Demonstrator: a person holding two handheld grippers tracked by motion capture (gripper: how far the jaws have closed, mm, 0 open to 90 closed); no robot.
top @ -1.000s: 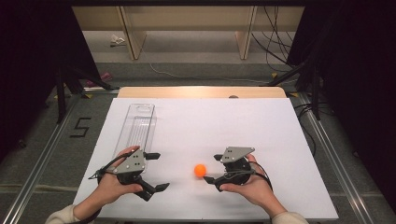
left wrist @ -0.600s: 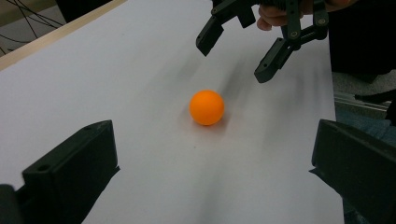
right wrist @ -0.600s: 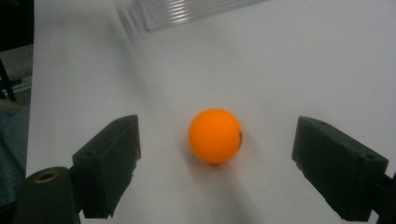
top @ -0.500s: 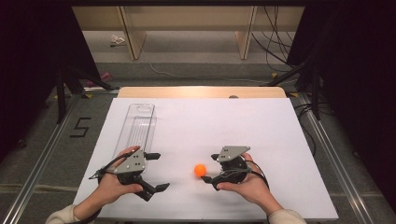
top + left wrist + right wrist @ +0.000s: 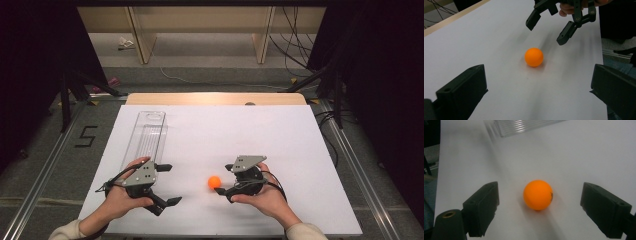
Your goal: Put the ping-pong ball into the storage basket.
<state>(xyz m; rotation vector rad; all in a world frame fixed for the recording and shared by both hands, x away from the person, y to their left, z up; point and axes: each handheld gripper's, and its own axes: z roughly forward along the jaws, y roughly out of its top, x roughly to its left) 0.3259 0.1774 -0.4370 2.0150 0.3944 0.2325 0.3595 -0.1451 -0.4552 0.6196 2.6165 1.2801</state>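
Orange ball [image 5: 214,181] seen on white table [image 5: 280,135], centred btwn wide-open jaws of right gripper [image 5: 224,179], not yet touched; pos. judged as lineup for pinch. Left gripper [image 5: 167,184] held open nearby, empty. Clear tray [image 5: 146,137] lies apart, prob. as destination.

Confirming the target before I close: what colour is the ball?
Plain orange ball, clearest in the right gripper view, between the open right claw.

right gripper [image 5: 224,180] edged closer to orange ball [image 5: 214,182], seemingly slightly
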